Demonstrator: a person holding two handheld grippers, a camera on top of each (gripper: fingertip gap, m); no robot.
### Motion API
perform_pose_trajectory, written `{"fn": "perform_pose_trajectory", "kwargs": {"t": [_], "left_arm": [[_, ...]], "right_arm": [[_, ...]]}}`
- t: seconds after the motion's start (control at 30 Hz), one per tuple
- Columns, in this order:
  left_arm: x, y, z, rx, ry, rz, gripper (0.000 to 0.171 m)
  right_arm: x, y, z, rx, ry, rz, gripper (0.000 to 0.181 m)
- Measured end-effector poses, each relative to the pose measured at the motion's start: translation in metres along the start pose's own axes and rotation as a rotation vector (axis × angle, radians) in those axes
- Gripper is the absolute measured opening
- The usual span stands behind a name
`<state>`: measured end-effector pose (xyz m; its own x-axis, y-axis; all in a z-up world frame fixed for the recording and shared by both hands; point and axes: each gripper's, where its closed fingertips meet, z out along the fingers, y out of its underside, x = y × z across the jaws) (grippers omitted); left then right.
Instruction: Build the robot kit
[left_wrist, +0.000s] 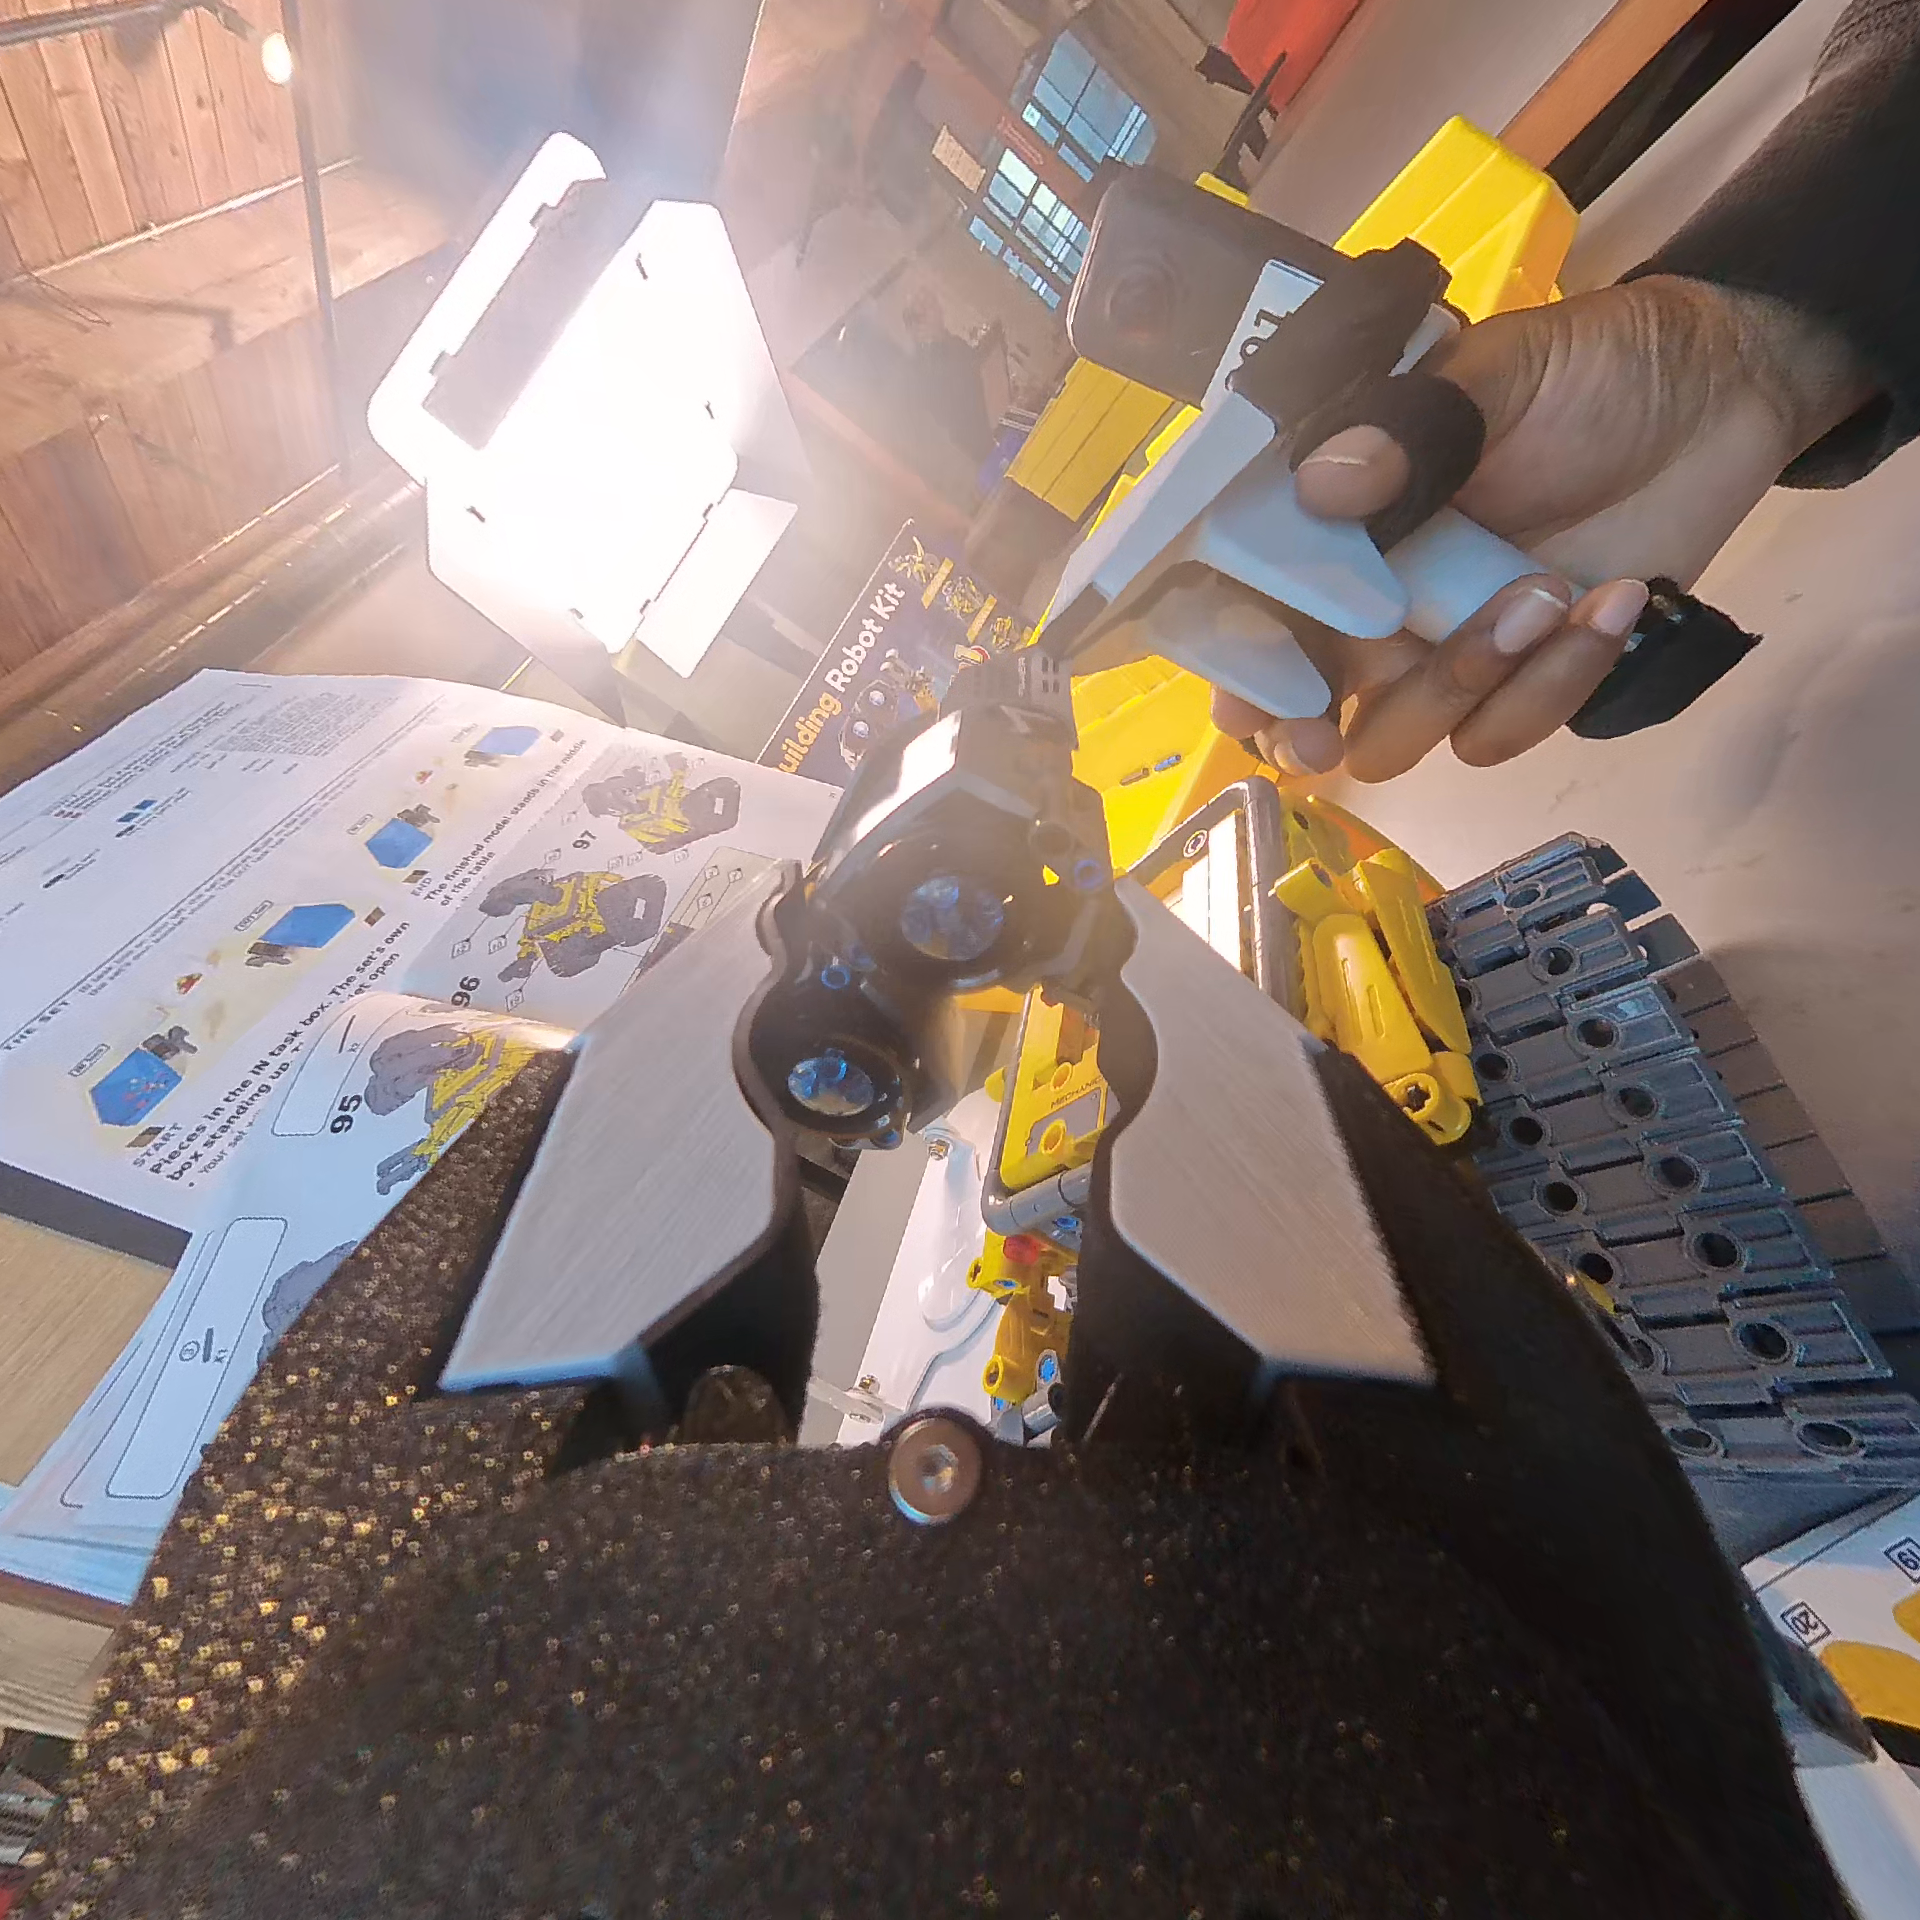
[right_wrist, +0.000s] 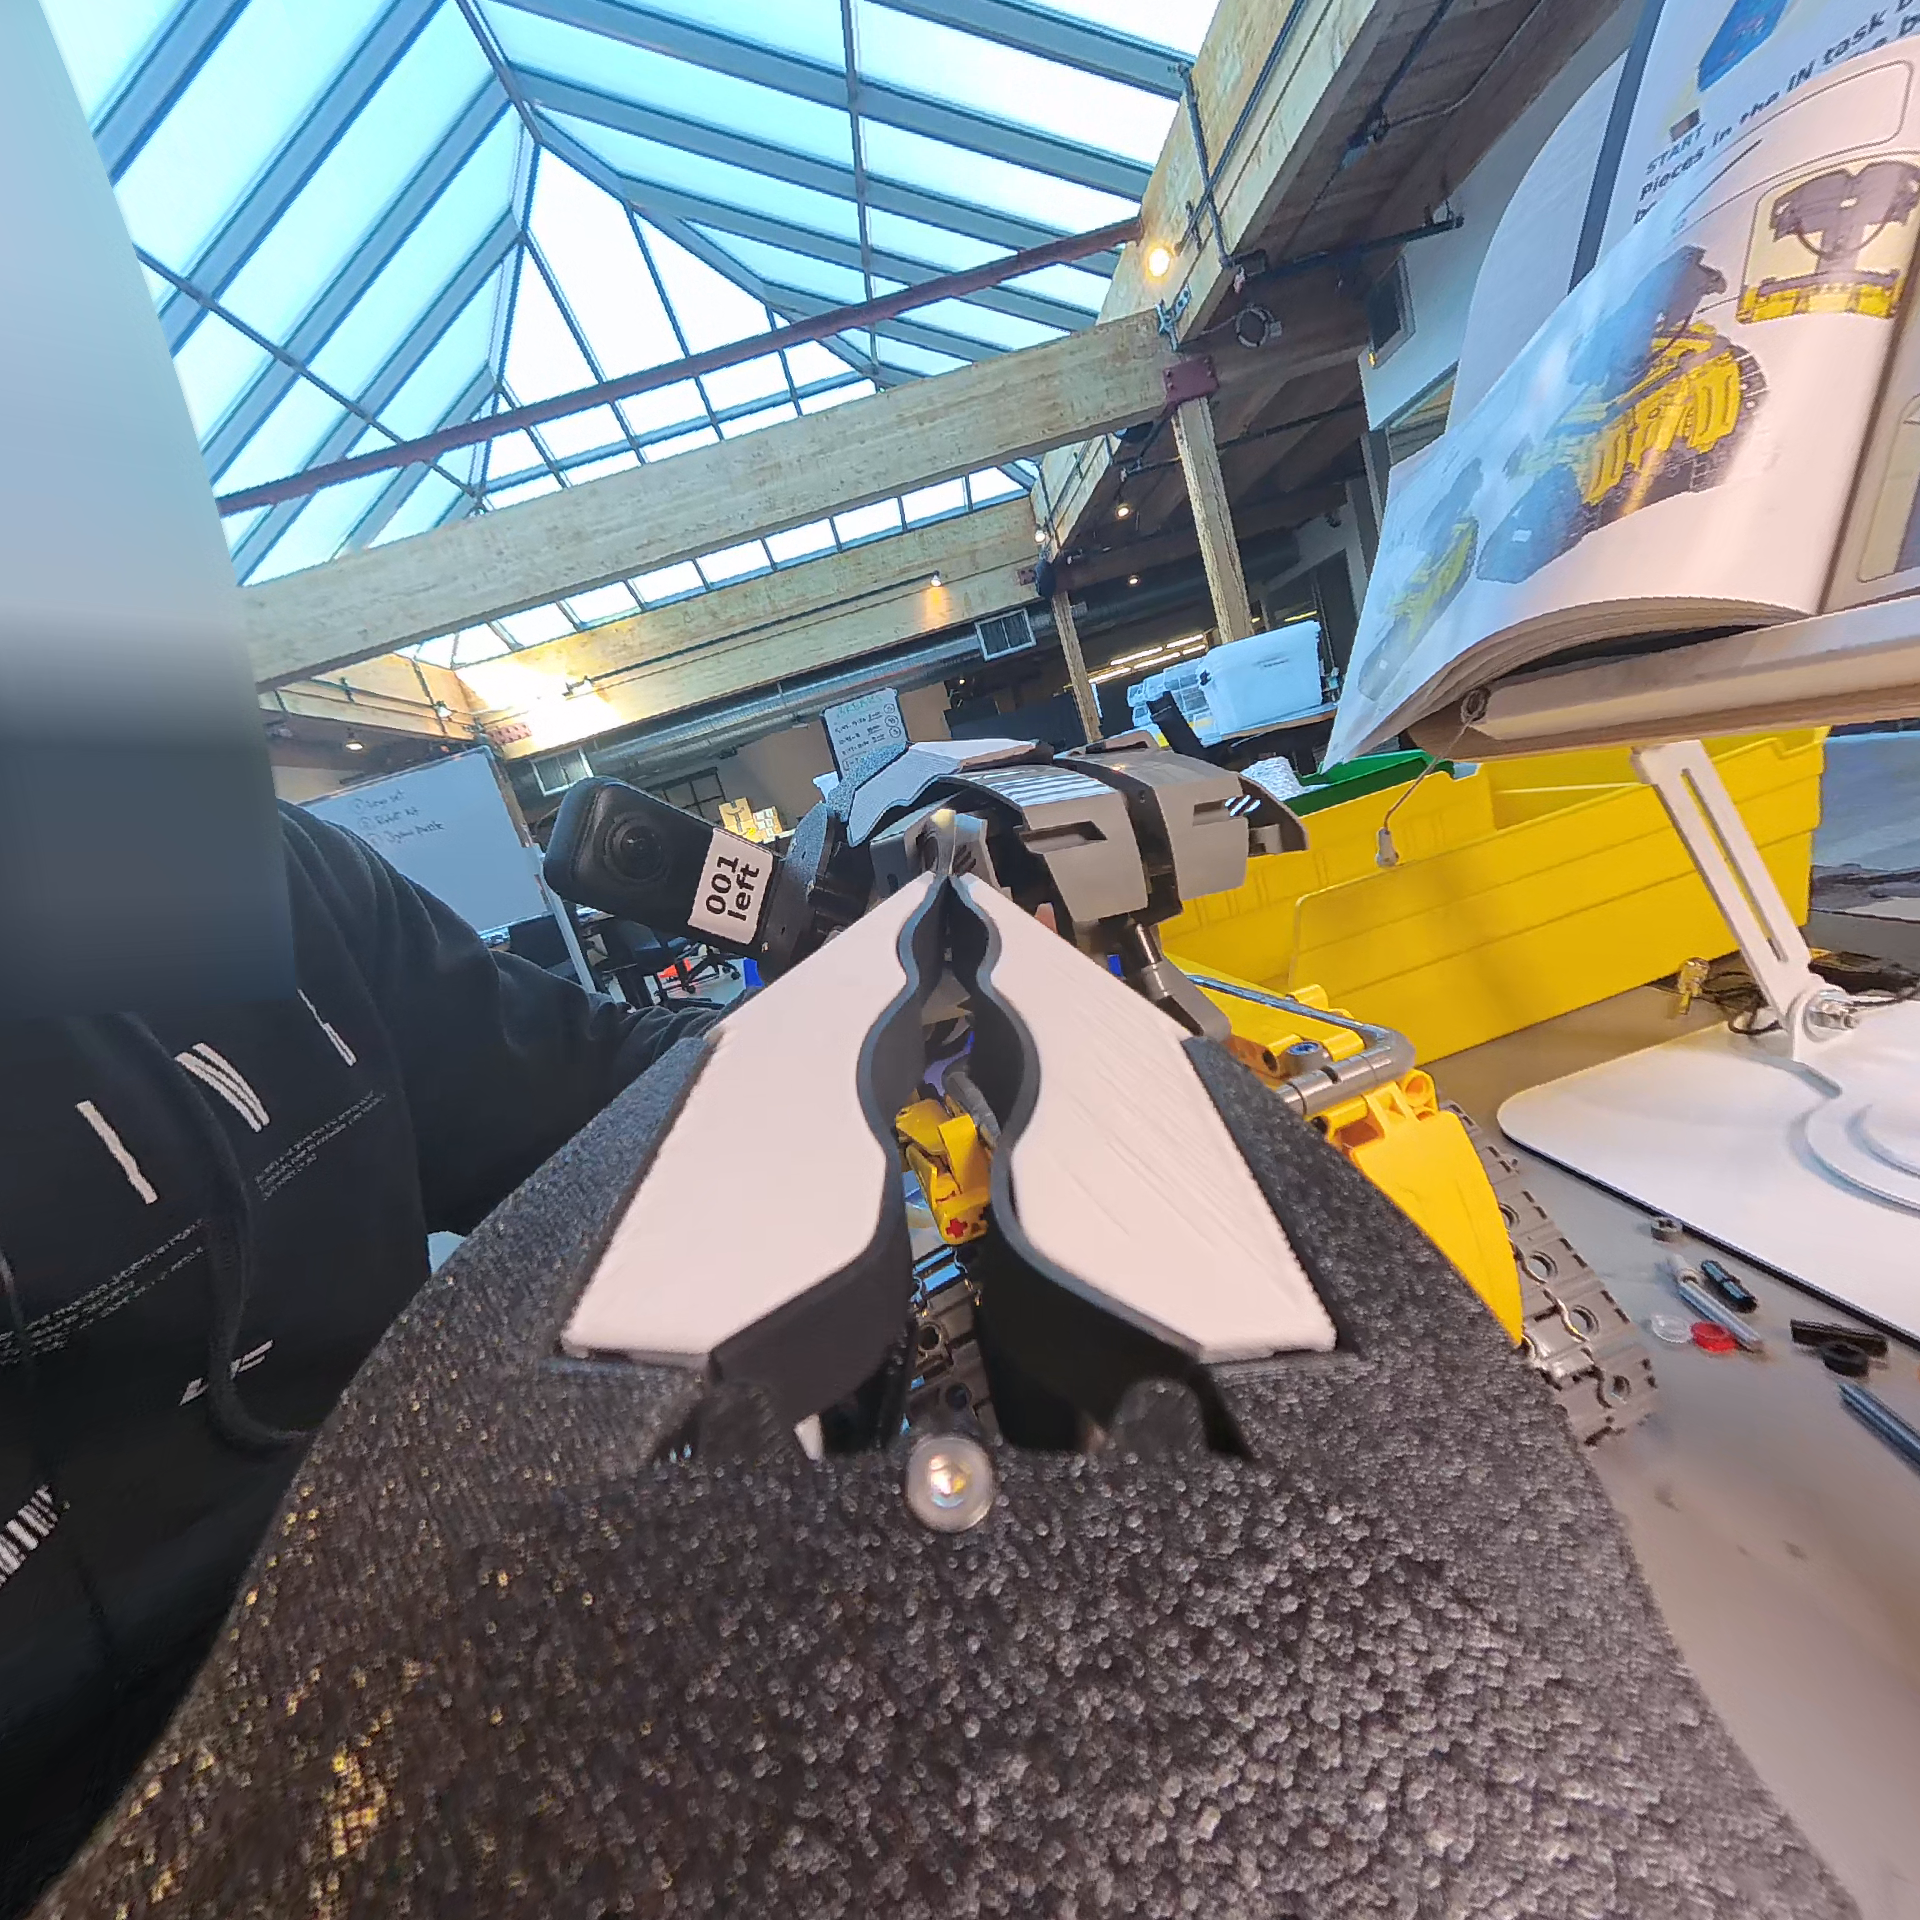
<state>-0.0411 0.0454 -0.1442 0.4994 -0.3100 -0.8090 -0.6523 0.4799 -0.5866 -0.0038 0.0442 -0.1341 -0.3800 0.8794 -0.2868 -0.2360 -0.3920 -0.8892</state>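
A yellow and grey building-brick robot with grey tracks (left_wrist: 1621, 1143) stands on the table. My left gripper (left_wrist: 945, 914) is shut on its black head with two round lens eyes (left_wrist: 831, 1081), one finger on each side. My right gripper (left_wrist: 1049, 636), held by a hand, comes in from above. Its tips are shut on a small black ridged part (left_wrist: 1023, 681) at the top of the head. In the right wrist view the right gripper (right_wrist: 943, 878) has its fingers nearly touching against the grey head (right_wrist: 1122, 821). The yellow body (right_wrist: 1382, 1122) shows below.
An open instruction booklet (left_wrist: 312, 883) lies at left and rests on a white stand (right_wrist: 1714, 1122). Yellow bins (right_wrist: 1507, 883) stand behind the robot. A dark kit box (left_wrist: 873, 665) and a bright white panel (left_wrist: 592, 416) are beyond. Small loose parts (right_wrist: 1714, 1320) lie on the table at right. My right fingertips sit around 5 cm from my left ones.
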Motion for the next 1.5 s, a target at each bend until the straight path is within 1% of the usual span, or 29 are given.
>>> {"fn": "perform_pose_trajectory", "kwargs": {"t": [0.7,1.03,1.1,1.27,1.5], "left_arm": [[0.0,0.0,0.0,0.003,-0.008,-0.003,0.054],[0.0,0.0,0.0,0.003,-0.023,-0.005,0.054],[-0.001,0.0,0.0,0.002,-0.024,-0.007,0.054],[-0.001,0.001,0.0,0.001,-0.025,-0.008,0.054],[-0.001,0.001,0.0,0.001,-0.029,-0.01,0.054]], "right_arm": [[0.004,0.001,-0.001,0.012,0.027,0.014,0.0],[0.004,0.001,0.0,0.026,0.029,0.047,0.0],[-0.001,-0.001,0.0,0.03,0.002,0.053,0.0],[-0.031,-0.015,-0.001,0.089,-0.159,0.072,0.0],[-0.011,-0.006,0.003,0.09,-0.065,0.11,0.0]]}}
